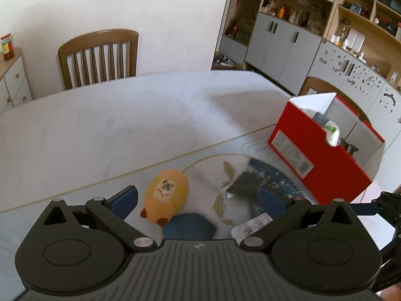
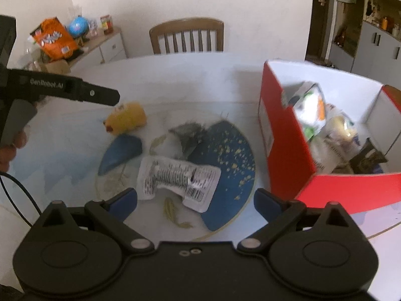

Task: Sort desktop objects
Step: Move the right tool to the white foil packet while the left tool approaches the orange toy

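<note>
Right claw [image 2: 195, 200] over white packet [image 2: 179, 179]

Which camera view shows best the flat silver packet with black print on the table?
The right wrist view: the flat silver packet with black print lies whole and unobstructed ahead of the open right gripper. In the left wrist view, only its corner shows, the rest hidden behind the open left gripper.

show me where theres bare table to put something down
Bare table runs wide from the yellow toy back to the chair. It is crowded between the toy and the red box, around the white packet. The box is already packed.
</note>
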The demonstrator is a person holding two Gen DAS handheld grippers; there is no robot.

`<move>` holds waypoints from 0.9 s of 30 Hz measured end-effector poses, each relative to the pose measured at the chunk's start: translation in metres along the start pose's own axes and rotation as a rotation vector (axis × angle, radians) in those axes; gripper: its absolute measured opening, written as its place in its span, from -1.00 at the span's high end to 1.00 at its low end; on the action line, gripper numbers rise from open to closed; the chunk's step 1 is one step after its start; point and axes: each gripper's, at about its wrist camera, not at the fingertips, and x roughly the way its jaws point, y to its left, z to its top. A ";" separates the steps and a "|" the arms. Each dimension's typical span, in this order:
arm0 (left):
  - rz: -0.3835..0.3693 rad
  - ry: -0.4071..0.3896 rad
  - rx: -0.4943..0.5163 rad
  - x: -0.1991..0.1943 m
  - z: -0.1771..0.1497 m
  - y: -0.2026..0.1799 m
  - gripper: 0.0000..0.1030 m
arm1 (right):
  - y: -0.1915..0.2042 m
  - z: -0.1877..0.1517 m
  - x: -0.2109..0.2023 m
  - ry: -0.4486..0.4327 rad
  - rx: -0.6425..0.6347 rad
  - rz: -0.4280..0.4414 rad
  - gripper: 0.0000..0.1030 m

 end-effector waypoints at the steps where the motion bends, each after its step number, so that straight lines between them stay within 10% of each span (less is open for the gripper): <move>1: 0.003 0.007 0.001 0.004 -0.001 0.002 -1.00 | 0.000 -0.001 0.005 0.008 -0.004 -0.004 -0.93; 27: 0.036 0.082 0.027 0.059 -0.007 0.018 -1.00 | 0.010 0.000 0.071 0.087 -0.029 -0.084 -0.69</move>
